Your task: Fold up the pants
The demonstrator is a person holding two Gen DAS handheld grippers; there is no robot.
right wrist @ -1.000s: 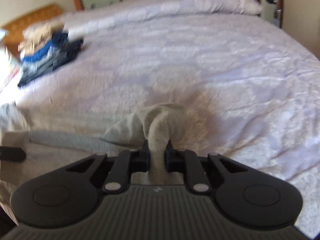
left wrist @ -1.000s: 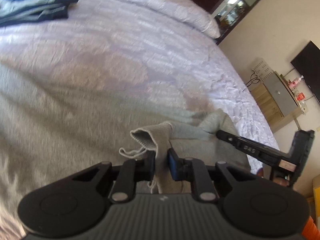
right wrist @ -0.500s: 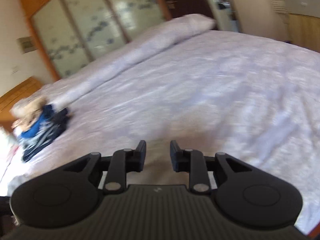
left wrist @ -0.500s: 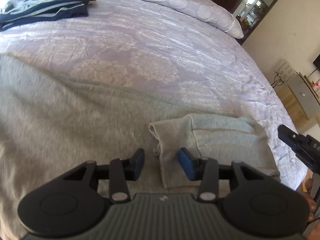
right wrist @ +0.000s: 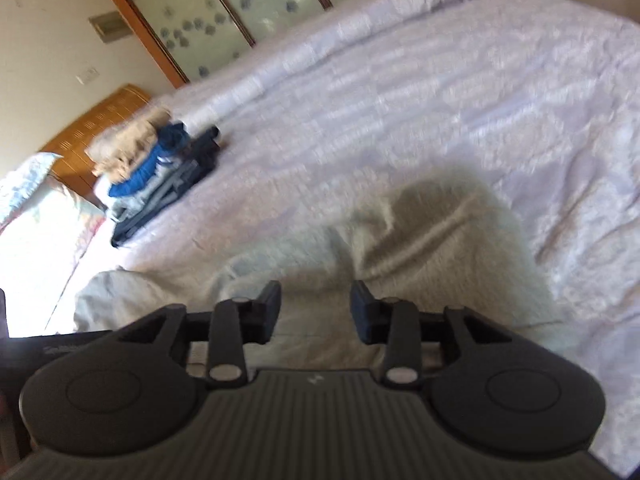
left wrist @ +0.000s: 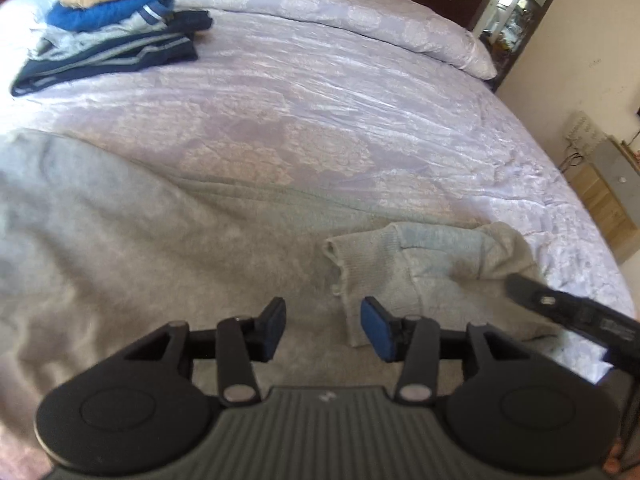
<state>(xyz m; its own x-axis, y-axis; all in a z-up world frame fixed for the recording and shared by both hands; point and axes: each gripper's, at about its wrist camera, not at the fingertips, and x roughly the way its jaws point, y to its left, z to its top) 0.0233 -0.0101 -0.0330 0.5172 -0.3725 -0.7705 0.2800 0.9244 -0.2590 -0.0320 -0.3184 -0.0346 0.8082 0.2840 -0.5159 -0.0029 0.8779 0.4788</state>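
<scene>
Grey pants (left wrist: pixel 132 248) lie spread across the lilac bed cover, with their cuffed end (left wrist: pixel 420 256) folded back on top of the fabric at the right. My left gripper (left wrist: pixel 323 330) is open and empty just above the pants, close to the cuff. My right gripper (right wrist: pixel 315 308) is open and empty over the rumpled grey fabric (right wrist: pixel 436 240); this view is blurred. The right gripper's finger (left wrist: pixel 560 308) shows at the right edge of the left wrist view.
A stack of folded clothes (left wrist: pixel 108 28) sits at the far left of the bed and also shows in the right wrist view (right wrist: pixel 160 172). A long pillow (left wrist: pixel 360 20) lies along the head. A wooden cabinet (left wrist: pixel 608 196) stands beyond the bed's right edge.
Both grippers were shut on the pants' end one second ago. They have let it go, opened and drawn back; the folded end now lies on the pants.
</scene>
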